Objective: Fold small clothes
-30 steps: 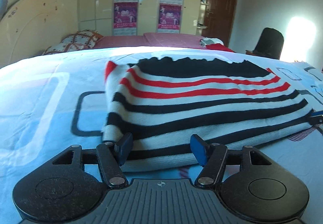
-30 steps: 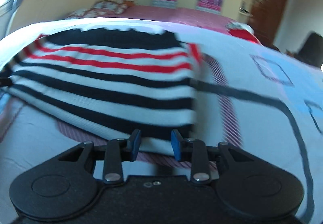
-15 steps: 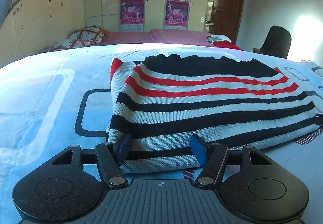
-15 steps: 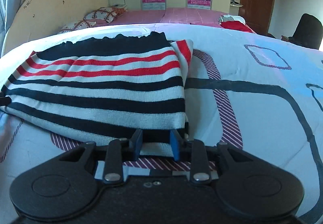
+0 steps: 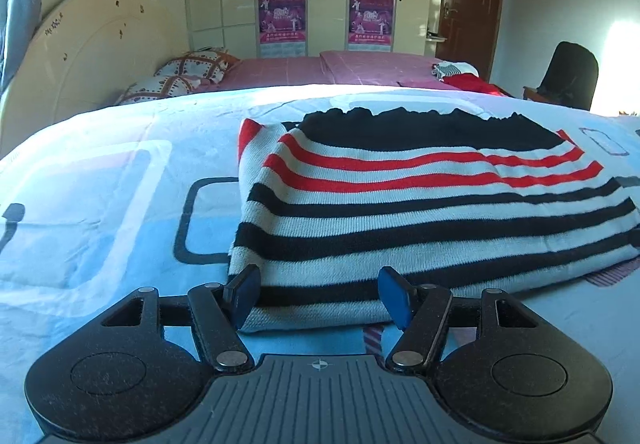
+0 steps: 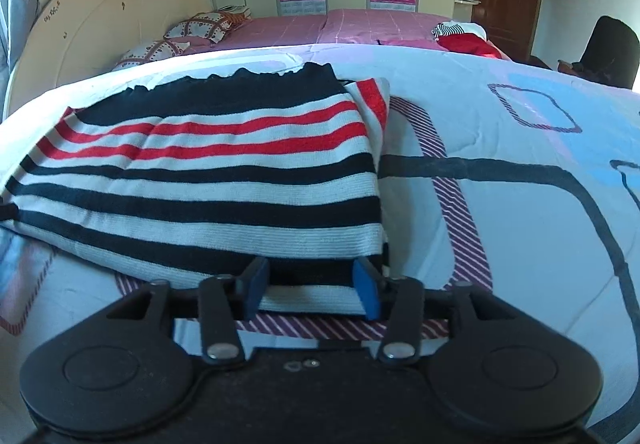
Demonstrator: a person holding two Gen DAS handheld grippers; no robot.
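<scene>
A striped knit garment (image 5: 420, 211), white with black and red bands, lies folded flat on the bed; it also shows in the right wrist view (image 6: 208, 179). My left gripper (image 5: 320, 298) is open, its blue pads either side of the garment's near left corner. My right gripper (image 6: 312, 290) is open at the garment's near right corner, pads astride the folded edge. Neither gripper holds the cloth.
The bedsheet (image 5: 100, 203) is light blue with dark outlined shapes. Patterned pillows (image 5: 188, 73) and a pink cover (image 5: 340, 67) lie at the far end by the headboard (image 5: 80, 55). A red and white clothes pile (image 6: 460, 37) and a black chair (image 5: 572, 75) are at the far right.
The right gripper has opened wider and steadied at the garment's near right corner. The left gripper has stayed open at the near left corner, with the view shifting slightly.
</scene>
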